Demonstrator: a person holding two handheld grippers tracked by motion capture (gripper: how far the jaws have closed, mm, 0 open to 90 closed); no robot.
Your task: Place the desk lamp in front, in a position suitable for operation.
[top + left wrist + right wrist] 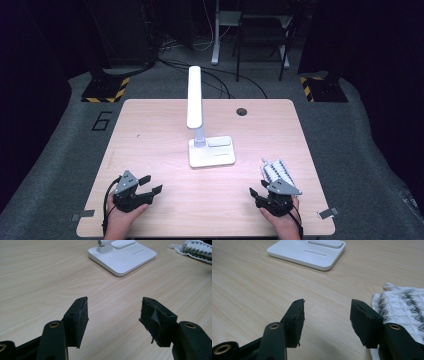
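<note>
Folded cloth (276, 171) lying just ahead of the right gripper (263, 191), near the worktop (150, 130) right edge.

Soft, light and limp handling is expected; a pinch at the nearest hem (387, 322) is advised. Both the right gripper and the left gripper (151, 183) are held well open and empty. Open room is left mid-worktop; the lamp base (211, 151) is to be skirted.

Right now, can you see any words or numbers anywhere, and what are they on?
"6": a big dark number on the grey floor mat, left of the table.
Lamp base: no readable writing.
Folded cloth: a woven pattern, no letters.
</note>
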